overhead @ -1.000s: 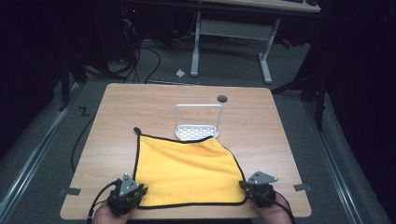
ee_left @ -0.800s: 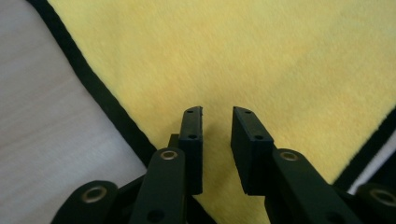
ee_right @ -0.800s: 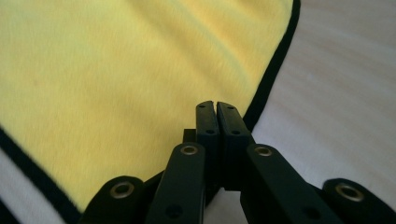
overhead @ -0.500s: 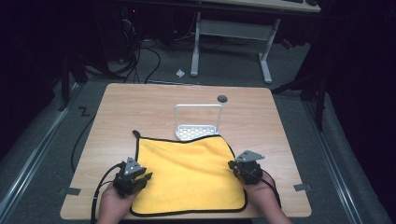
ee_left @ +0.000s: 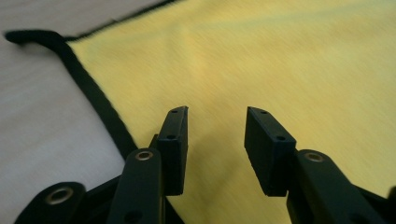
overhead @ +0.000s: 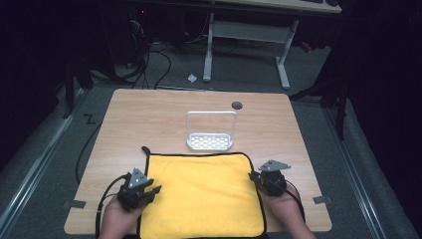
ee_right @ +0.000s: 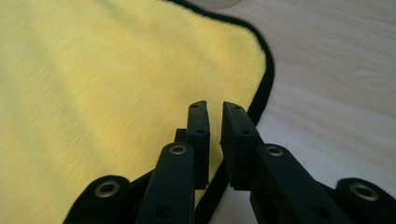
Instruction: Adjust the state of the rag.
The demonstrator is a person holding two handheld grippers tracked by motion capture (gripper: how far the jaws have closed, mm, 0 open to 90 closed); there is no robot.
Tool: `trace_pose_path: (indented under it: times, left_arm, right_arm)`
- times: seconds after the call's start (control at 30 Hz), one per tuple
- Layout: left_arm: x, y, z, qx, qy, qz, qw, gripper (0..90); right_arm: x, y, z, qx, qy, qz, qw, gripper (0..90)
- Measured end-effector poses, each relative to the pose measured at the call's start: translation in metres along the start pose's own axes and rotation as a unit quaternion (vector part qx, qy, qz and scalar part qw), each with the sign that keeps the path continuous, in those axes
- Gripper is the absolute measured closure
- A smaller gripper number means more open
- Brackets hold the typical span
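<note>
A yellow cloth (overhead: 201,194) with a black hem lies flat on the near half of the wooden table (overhead: 149,114), its front edge at the table's edge. My left gripper (overhead: 153,188) hovers over the cloth's left edge, open, with nothing between its jaws. In the left gripper view the cloth (ee_left: 280,56) spreads ahead of the left gripper (ee_left: 216,126), and the hem's loop (ee_left: 28,37) lies at the far corner. My right gripper (overhead: 254,177) is at the cloth's right edge. In the right gripper view the right gripper (ee_right: 215,119) is shut to a slit over the hem of the cloth (ee_right: 93,70).
A white perforated tray with a tall wire handle (overhead: 210,134) stands just beyond the cloth's far edge. A dark cable hole (overhead: 237,105) sits in the table behind it. Bare wood lies left, right and beyond. Desk legs and cables occupy the floor at the back.
Both grippers moved forward from the cloth's near corners to its side edges. The skewed cloth now lies square and nearer the front edge. The left gripper has opened.
</note>
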State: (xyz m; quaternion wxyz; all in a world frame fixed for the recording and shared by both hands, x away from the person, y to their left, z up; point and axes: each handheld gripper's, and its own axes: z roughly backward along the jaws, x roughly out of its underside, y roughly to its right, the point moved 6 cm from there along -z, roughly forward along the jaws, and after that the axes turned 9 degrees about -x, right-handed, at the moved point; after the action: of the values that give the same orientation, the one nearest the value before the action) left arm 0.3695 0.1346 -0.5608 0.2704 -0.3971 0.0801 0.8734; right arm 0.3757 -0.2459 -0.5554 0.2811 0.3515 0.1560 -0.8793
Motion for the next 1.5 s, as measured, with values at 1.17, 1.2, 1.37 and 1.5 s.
trace_pose_path:
  times: [1.17,1.2,1.37,1.5]
  left_arm:
    - [-0.071,-0.038,-0.083,-0.032,0.017,0.084,0.9958,40.3]
    - [-0.071,-0.037,-0.088,-0.041,0.005,0.08,0.9959,39.0]
    - [-0.067,-0.032,-0.096,-0.06,-0.009,0.072,0.9956,37.7]
    - [-0.065,-0.027,-0.094,-0.071,-0.001,0.061,0.9956,46.1]
  right_arm:
    - [-0.024,0.007,0.01,0.03,0.098,0.0,0.9948,63.9]
    - [-0.022,0.005,0.009,0.027,0.092,0.001,0.9954,63.4]
    - [-0.016,-0.003,0.002,0.022,0.073,0.019,0.9969,61.9]
    - [-0.018,-0.01,0.001,0.013,0.074,0.031,0.9967,59.2]
